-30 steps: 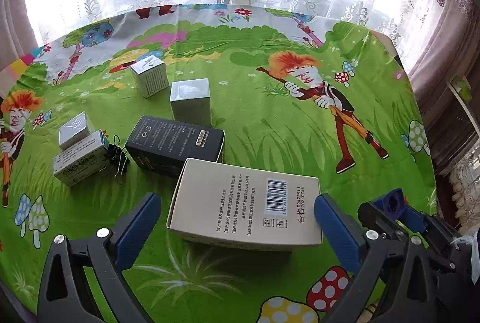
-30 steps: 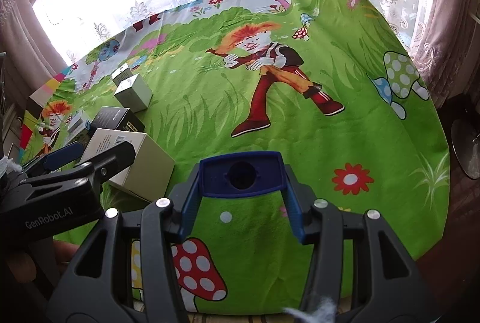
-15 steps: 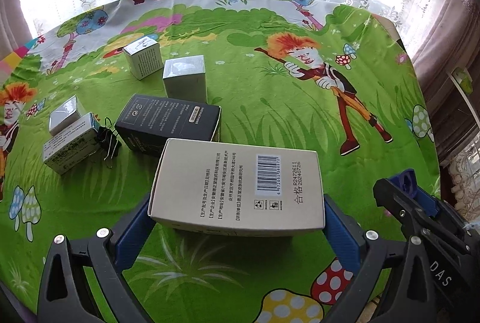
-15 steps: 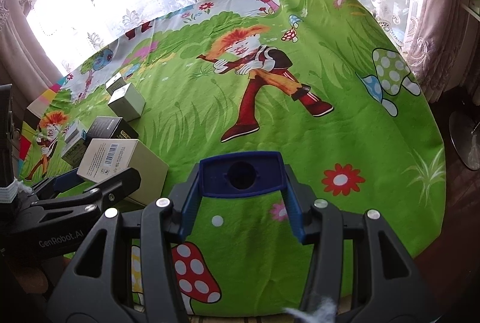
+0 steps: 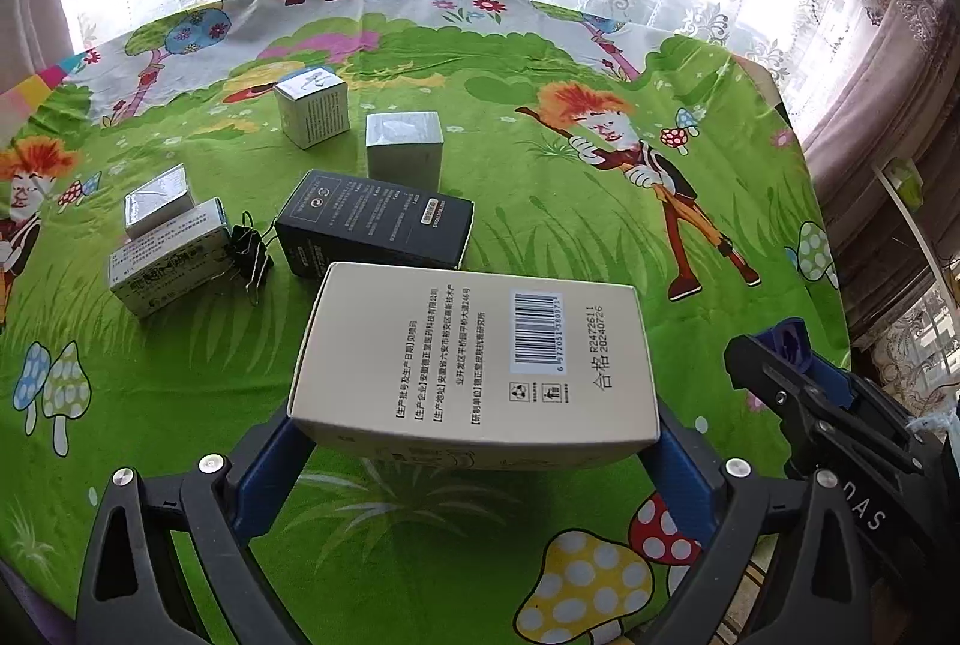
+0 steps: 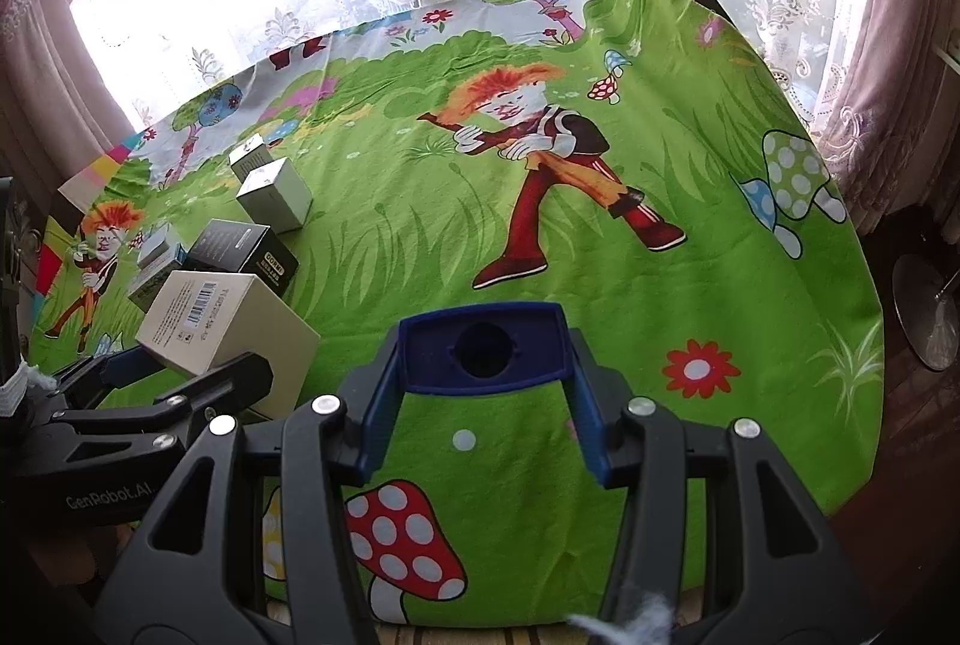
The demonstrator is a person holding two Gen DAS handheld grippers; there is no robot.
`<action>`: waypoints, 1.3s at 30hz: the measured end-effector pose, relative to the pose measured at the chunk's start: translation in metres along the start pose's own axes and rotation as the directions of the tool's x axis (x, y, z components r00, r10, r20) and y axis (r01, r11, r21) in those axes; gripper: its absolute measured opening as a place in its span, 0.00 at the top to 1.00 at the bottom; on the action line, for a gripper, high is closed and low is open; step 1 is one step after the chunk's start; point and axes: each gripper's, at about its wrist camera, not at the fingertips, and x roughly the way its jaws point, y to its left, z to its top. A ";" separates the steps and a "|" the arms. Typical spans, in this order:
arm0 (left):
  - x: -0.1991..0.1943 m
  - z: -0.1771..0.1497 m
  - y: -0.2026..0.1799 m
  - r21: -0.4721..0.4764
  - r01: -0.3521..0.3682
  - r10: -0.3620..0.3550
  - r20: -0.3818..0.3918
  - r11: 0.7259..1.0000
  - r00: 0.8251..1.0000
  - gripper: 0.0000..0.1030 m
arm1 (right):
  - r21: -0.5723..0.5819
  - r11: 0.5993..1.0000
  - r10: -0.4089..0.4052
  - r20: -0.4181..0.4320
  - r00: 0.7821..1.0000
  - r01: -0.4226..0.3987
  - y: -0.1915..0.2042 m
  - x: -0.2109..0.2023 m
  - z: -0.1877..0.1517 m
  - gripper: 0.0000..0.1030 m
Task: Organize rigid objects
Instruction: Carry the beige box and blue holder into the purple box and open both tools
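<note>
Starting far left on the surface (image 5: pixel 180 375), under its green cartoon cloth: a small silver box (image 5: pixel 157 198) touching a white-and-green carton (image 5: pixel 168 258), with a black binder clip (image 5: pixel 252 252) just beside the carton. Loosely gathered rather than lined up, so probably not yet sorted.

Further back, a white cube box (image 5: pixel 312 108) and a grey cube box (image 5: pixel 405 153), both upright and slightly apart. In front of these, a long black box (image 5: pixel 375 225) lying flat.

Nearer the camera, squeezed across its long sides by the left hand-held gripper (image 5: pixel 474 435): the large beige box (image 5: pixel 474 363), barcode face up, both blue pads pressed to its ends. Gripped at the near edge, likely so as to leave the far edge free for setting against the black box, which it now almost meets. Impossible to say whether lifted clear of the cloth or resting on it. Pitched steeply down and forward.

At the right, closed on a small blue block (image 6: pixel 483 339) with a round hole: the right hand-held gripper (image 6: pixel 483 363), jaws partly narrowed to that width. Angled down over bare cloth well apart from the boxes, apparently waiting its turn.
</note>
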 end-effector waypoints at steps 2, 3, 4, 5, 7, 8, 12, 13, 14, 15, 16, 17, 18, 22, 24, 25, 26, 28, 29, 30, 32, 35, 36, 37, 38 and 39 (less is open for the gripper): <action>-0.009 -0.005 0.011 -0.029 0.005 -0.004 0.014 1.000 1.000 0.03 | -0.013 1.000 0.010 0.000 1.000 -0.010 0.007 -0.002 0.000 0.47; -0.014 -0.007 0.017 -0.046 0.005 -0.004 0.021 0.999 1.000 0.03 | -0.021 1.000 0.016 0.000 1.000 -0.016 0.011 -0.004 0.000 0.47; -0.019 -0.010 0.023 -0.064 0.004 -0.003 0.029 0.998 1.000 0.03 | -0.029 0.999 0.022 0.000 1.000 -0.022 0.015 -0.005 0.000 0.47; -0.025 -0.013 0.029 -0.081 0.005 -0.002 0.036 0.997 0.999 0.03 | -0.038 0.999 0.031 -0.001 1.000 -0.031 0.020 -0.007 0.000 0.47; -0.036 -0.019 0.042 -0.109 0.002 0.004 0.053 0.994 0.999 0.03 | -0.055 0.997 0.052 -0.007 0.999 -0.053 0.031 -0.010 -0.001 0.47; -0.042 -0.022 0.049 -0.124 -0.001 0.009 0.062 0.992 0.998 0.03 | -0.066 0.996 0.062 -0.009 0.998 -0.062 0.037 -0.011 -0.002 0.47; -0.063 -0.037 0.078 -0.192 -0.011 0.027 0.085 0.981 0.996 0.03 | -0.122 0.988 0.096 -0.022 0.995 -0.098 0.064 -0.018 -0.008 0.47; -0.068 -0.041 0.086 -0.209 -0.012 0.032 0.090 0.978 0.995 0.03 | -0.137 0.985 0.104 -0.025 0.994 -0.107 0.071 -0.020 -0.009 0.47; -0.073 -0.045 0.094 -0.225 -0.015 0.037 0.097 0.974 0.995 0.03 | -0.152 0.982 0.112 -0.028 0.993 -0.115 0.078 -0.021 -0.011 0.47; -0.078 -0.048 0.101 -0.238 -0.018 0.044 0.104 0.971 0.994 0.03 | -0.167 0.978 0.121 -0.033 0.992 -0.125 0.086 -0.023 -0.013 0.47; -0.083 -0.052 0.108 -0.250 -0.022 0.051 0.111 0.968 0.993 0.03 | -0.181 0.974 0.130 -0.040 0.991 -0.135 0.094 -0.025 -0.015 0.47; -0.088 -0.056 0.115 -0.261 -0.025 0.057 0.116 0.965 0.992 0.03 | -0.196 0.970 0.138 -0.047 0.989 -0.145 0.102 -0.026 -0.017 0.47; -0.093 -0.059 0.123 -0.274 -0.027 0.063 0.121 0.961 0.991 0.03 | -0.212 0.965 0.146 -0.055 0.988 -0.154 0.109 -0.027 -0.020 0.47; -0.113 -0.075 0.153 -0.335 -0.036 0.090 0.147 0.942 0.985 0.03 | -0.269 0.942 0.183 -0.088 0.979 -0.200 0.141 -0.033 -0.031 0.47; -0.122 -0.085 0.170 -0.368 -0.042 0.106 0.156 0.929 0.982 0.03 | -0.298 0.928 0.201 -0.104 0.974 -0.223 0.157 -0.037 -0.036 0.47; -0.127 -0.090 0.180 -0.386 -0.045 0.114 0.159 0.921 0.981 0.03 | -0.314 0.920 0.210 -0.110 0.972 -0.234 0.165 -0.039 -0.039 0.47; -0.132 -0.096 0.188 -0.403 -0.051 0.126 0.162 0.914 0.979 0.03 | -0.329 0.913 0.216 -0.115 0.969 -0.243 0.173 -0.041 -0.042 0.47; -0.142 -0.109 0.206 -0.435 -0.065 0.150 0.164 0.898 0.975 0.03 | -0.353 0.898 0.231 -0.128 0.965 -0.262 0.189 -0.045 -0.047 0.47; -0.147 -0.115 0.215 -0.450 -0.073 0.162 0.164 0.890 0.973 0.03 | -0.365 0.890 0.239 -0.136 0.961 -0.273 0.197 -0.047 -0.049 0.47; -0.151 -0.122 0.224 -0.465 -0.080 0.174 0.163 0.882 0.971 0.03 | -0.380 0.880 0.246 -0.145 0.958 -0.284 0.207 -0.048 -0.052 0.47; -0.163 -0.136 0.242 -0.497 -0.093 0.199 0.165 0.863 0.966 0.03 | -0.412 0.859 0.258 -0.162 0.952 -0.303 0.225 -0.051 -0.059 0.47; -0.181 -0.157 0.269 -0.535 -0.128 0.250 0.161 0.835 0.955 0.03 | -0.454 0.824 0.282 -0.189 0.941 -0.339 0.251 -0.055 -0.068 0.47; -0.186 -0.165 0.278 -0.545 -0.142 0.267 0.158 0.826 0.951 0.03 | -0.469 0.812 0.289 -0.198 0.937 -0.349 0.261 -0.057 -0.072 0.47; -0.192 -0.173 0.286 -0.556 -0.155 0.284 0.154 0.817 0.946 0.03 | -0.482 0.799 0.295 -0.206 0.933 -0.360 0.270 -0.059 -0.076 0.47; -0.197 -0.181 0.295 -0.566 -0.167 0.299 0.148 0.807 0.943 0.03 | -0.493 0.786 0.304 -0.216 0.928 -0.372 0.278 -0.061 -0.079 0.47; -0.202 -0.189 0.303 -0.576 -0.178 0.311 0.140 0.798 0.940 0.03 | -0.504 0.772 0.314 -0.227 0.922 -0.387 0.287 -0.062 -0.082 0.47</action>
